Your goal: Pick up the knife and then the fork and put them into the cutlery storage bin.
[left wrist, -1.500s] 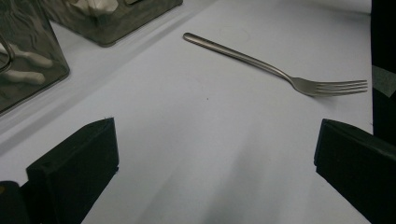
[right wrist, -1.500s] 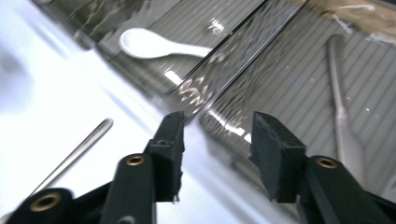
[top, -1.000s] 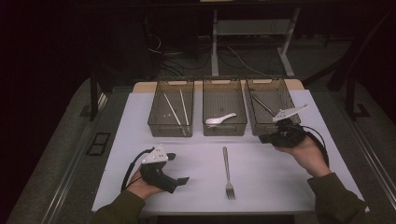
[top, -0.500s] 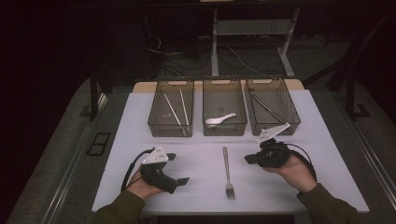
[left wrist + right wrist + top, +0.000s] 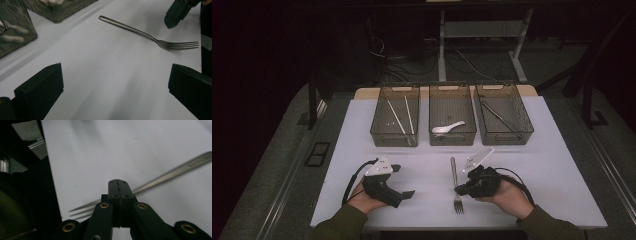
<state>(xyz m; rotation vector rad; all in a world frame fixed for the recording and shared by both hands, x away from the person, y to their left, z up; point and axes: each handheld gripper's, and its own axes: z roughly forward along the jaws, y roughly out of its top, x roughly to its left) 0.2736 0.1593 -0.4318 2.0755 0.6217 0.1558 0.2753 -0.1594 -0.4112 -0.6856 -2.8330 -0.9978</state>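
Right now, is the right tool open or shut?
Shut: the right tool has its black jaws pressed together, empty, above the fork.

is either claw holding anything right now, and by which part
Nothing is held. The right claw is shut and empty above the fork, which lies flat on the table. The left claw stands open over bare white tabletop.

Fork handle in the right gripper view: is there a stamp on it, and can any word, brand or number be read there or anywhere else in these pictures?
Fork: a dark stamped mark shows on the handle, too blurred to read.
Bins, white sheet, left claw and right claw: no text to be seen.
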